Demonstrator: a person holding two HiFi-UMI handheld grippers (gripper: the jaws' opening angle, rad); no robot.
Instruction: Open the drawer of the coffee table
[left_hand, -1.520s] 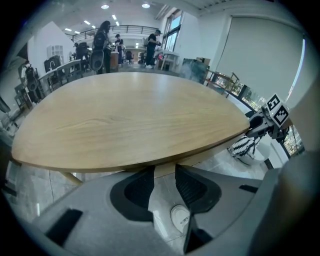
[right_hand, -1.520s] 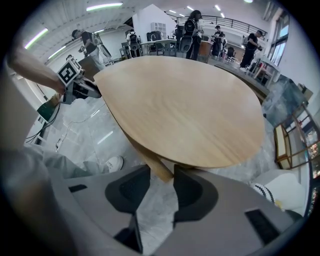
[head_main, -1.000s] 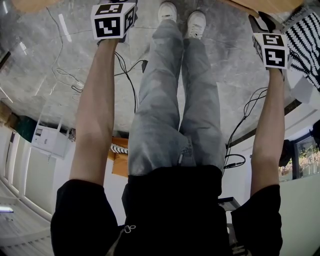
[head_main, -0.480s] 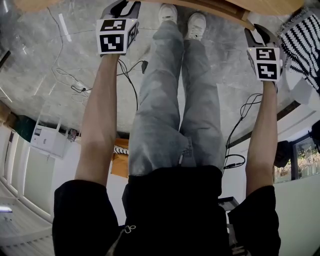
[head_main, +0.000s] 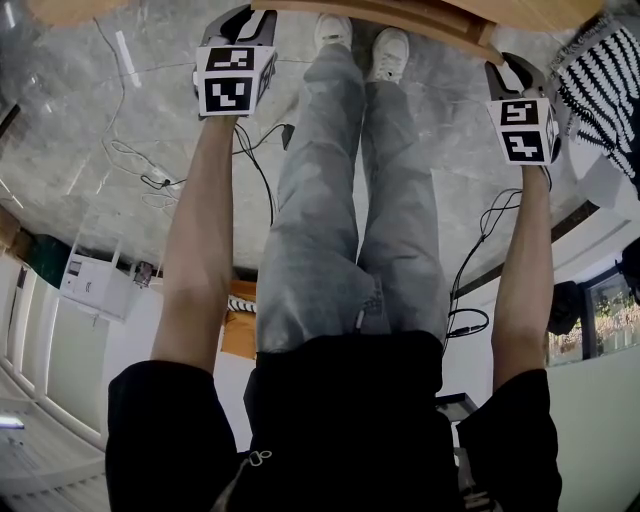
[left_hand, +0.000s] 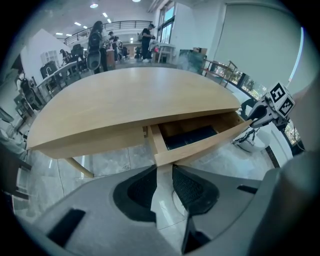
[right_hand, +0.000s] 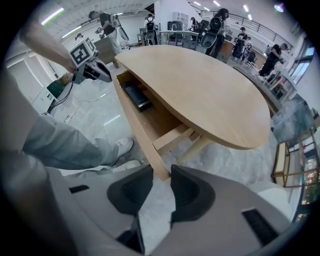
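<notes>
The round wooden coffee table (left_hand: 130, 97) has its drawer (left_hand: 200, 145) pulled partly out. A flat black object (left_hand: 192, 136) lies inside it. My left gripper (left_hand: 165, 167) sits at one end of the drawer front, with that corner between its closing jaws. My right gripper (right_hand: 161, 170) holds the other end of the drawer front (right_hand: 137, 130) the same way, jaws closing on it. In the head view both grippers (head_main: 243, 14) (head_main: 505, 68) point down at the wooden front edge (head_main: 400, 15), one on each side of my legs.
My legs and white shoes (head_main: 365, 40) stand between the grippers, just before the drawer. Cables (head_main: 150, 165) trail over the marble floor. A black-and-white striped thing (head_main: 600, 70) lies to the right. A table leg (left_hand: 80, 167) slants under the top. People stand far behind.
Both grippers have come back toward my body. The drawer front now shows further out from under the tabletop.
</notes>
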